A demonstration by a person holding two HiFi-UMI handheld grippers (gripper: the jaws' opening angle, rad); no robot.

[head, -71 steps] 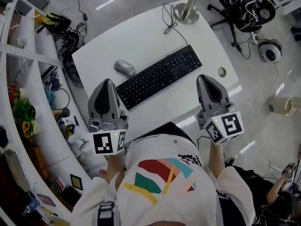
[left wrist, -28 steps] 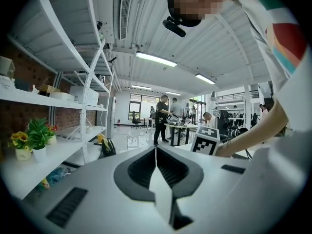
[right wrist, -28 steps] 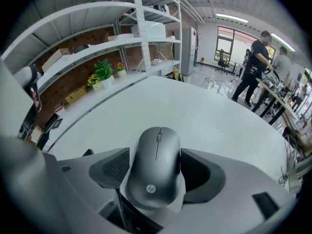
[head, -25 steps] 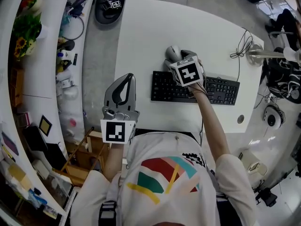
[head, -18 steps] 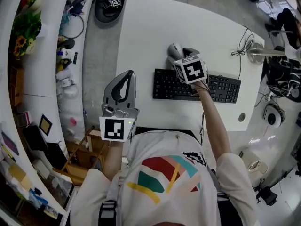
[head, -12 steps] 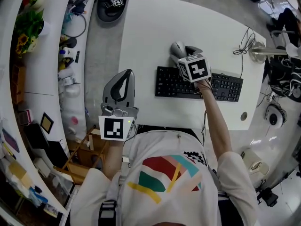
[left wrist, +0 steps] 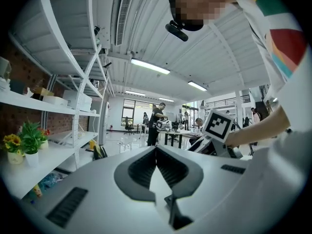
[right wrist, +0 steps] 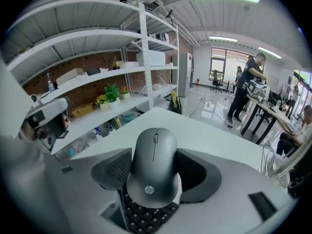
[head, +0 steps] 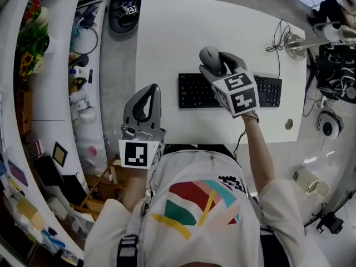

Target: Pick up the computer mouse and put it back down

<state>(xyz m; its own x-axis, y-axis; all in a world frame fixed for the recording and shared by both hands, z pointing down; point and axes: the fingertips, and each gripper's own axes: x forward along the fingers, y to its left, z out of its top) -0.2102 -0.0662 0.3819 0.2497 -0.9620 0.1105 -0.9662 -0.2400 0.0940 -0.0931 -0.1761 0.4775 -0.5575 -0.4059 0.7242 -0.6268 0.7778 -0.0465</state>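
Grey computer mouse [head: 209, 54] now sits clamped in the right tongs [head: 216, 64], lifted off the white tabletop [head: 178, 26] where it lay a second ago, above the black keyboard [head: 194, 90]. The pick-up looks done, and the left tongs [head: 151, 88] are closed and empty.

Mouse [right wrist: 153, 167] was dark grey with a pale logo, keyboard [head: 192, 90] black, table [head: 167, 32] white, left gripper [head: 148, 89] and right gripper [head: 217, 63] grey with black-and-white square patterns, and the shirt [head: 194, 216] white with red, teal and yellow stripes.
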